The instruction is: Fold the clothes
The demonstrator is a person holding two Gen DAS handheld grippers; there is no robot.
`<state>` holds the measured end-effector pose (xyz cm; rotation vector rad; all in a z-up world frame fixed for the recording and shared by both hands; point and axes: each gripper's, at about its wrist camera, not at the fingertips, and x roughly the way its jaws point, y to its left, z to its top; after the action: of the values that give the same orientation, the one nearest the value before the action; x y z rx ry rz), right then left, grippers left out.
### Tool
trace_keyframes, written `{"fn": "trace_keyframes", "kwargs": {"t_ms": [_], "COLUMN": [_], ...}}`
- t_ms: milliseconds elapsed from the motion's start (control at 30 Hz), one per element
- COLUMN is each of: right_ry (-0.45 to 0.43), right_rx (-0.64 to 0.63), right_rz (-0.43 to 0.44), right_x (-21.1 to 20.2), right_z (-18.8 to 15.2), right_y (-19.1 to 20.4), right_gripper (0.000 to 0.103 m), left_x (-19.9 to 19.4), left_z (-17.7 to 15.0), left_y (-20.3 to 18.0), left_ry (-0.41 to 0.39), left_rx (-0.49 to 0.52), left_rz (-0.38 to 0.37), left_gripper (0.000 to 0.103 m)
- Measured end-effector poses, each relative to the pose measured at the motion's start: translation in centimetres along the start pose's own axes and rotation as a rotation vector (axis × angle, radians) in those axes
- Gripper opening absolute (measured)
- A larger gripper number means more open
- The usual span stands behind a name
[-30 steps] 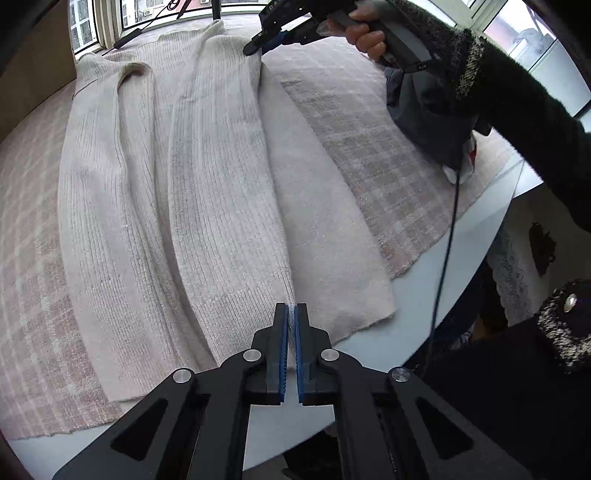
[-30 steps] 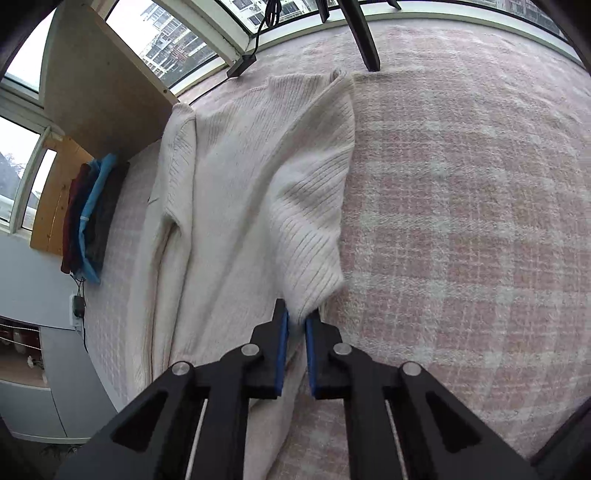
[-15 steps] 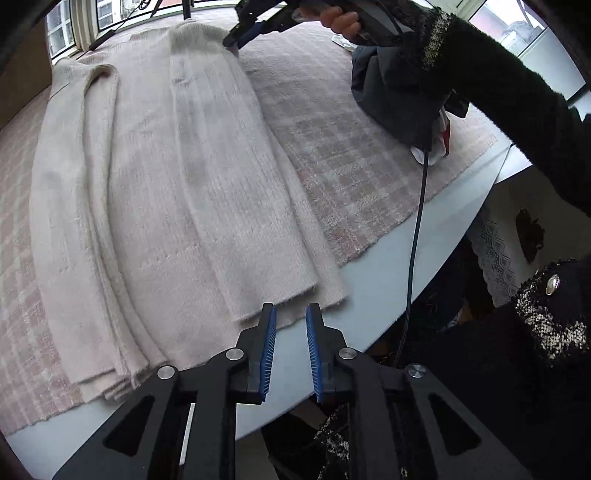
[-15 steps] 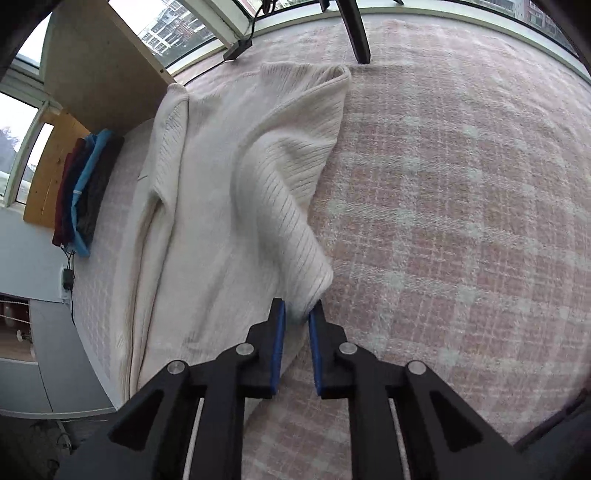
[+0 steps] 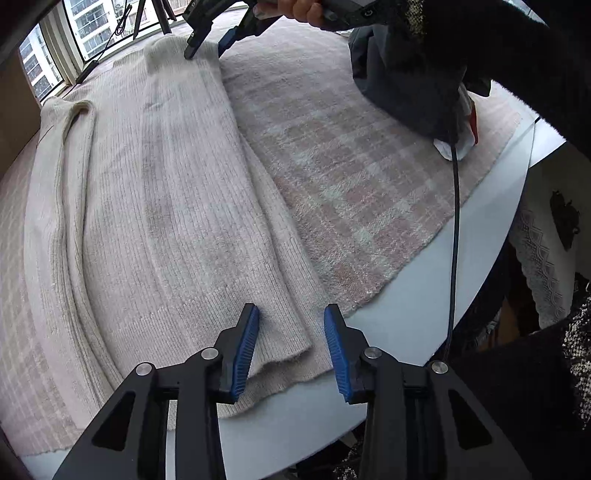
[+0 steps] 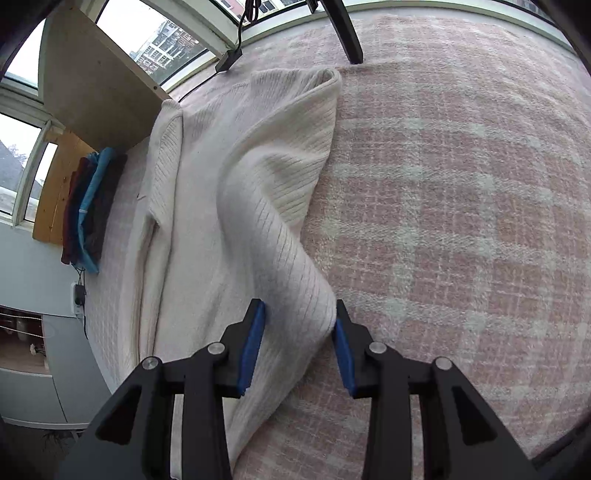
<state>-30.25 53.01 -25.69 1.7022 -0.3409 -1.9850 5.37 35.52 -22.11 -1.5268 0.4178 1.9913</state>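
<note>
A cream ribbed sweater (image 5: 166,184) lies lengthwise on a pink plaid blanket (image 5: 351,166), one side folded over its body. My left gripper (image 5: 291,347) hovers at the hem corner near the table's edge. Its jaws are opening, the hem lies under and between them, and the pads are clear of it. At the far end my right gripper (image 5: 205,48), in a person's hand, stands over the shoulder. In the right wrist view a raised fold of the sweater (image 6: 240,166) slumps between the right gripper's (image 6: 297,350) opening jaws, not pinched.
The white table's rim (image 5: 424,314) shows past the blanket edge. A dark grey garment heap (image 5: 406,74) lies at the far right, and a black cable (image 5: 452,240) hangs from it. Folded clothes (image 6: 88,206) are stacked on a wooden shelf. A tripod leg (image 6: 343,33) stands on the blanket by the window.
Both grippers went from shut on the sweater's edge to open. The side panel they carried now lies folded over the body, and the left gripper has shifted along the hem.
</note>
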Motion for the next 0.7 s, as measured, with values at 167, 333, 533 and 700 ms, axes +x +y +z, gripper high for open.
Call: {"fn": "trace_keyframes", "kwargs": {"t_ms": [167, 333, 533, 700], "right_ry": [-0.01, -0.036, -0.026, 0.011], "right_rx": [0.068, 0.11, 0.03, 0.018], "right_rz": [0.022, -0.001, -0.149, -0.207], "right_x": [0.2, -0.9, -0.6, -0.6], "right_z": [0.4, 1.1, 2.6, 1.8], "right_y": [0.1, 2.0, 5.0, 3.4], "right_gripper": [0.011, 0.01, 0.01, 0.01], "left_x": [-0.7, -2.6, -2.3, -1.5], "left_z": [-0.9, -3.0, -2.6, -1.2], "left_y": [4.4, 7.7, 6.7, 1.4], "left_ry": [-0.02, -0.088, -0.112, -0.074], "left_rx": [-0.196, -0.355, -0.318, -0.09], "left_rz": [-0.186, -0.313, -0.237, -0.12], "left_gripper": [0.003, 0.003, 0.004, 0.038]}}
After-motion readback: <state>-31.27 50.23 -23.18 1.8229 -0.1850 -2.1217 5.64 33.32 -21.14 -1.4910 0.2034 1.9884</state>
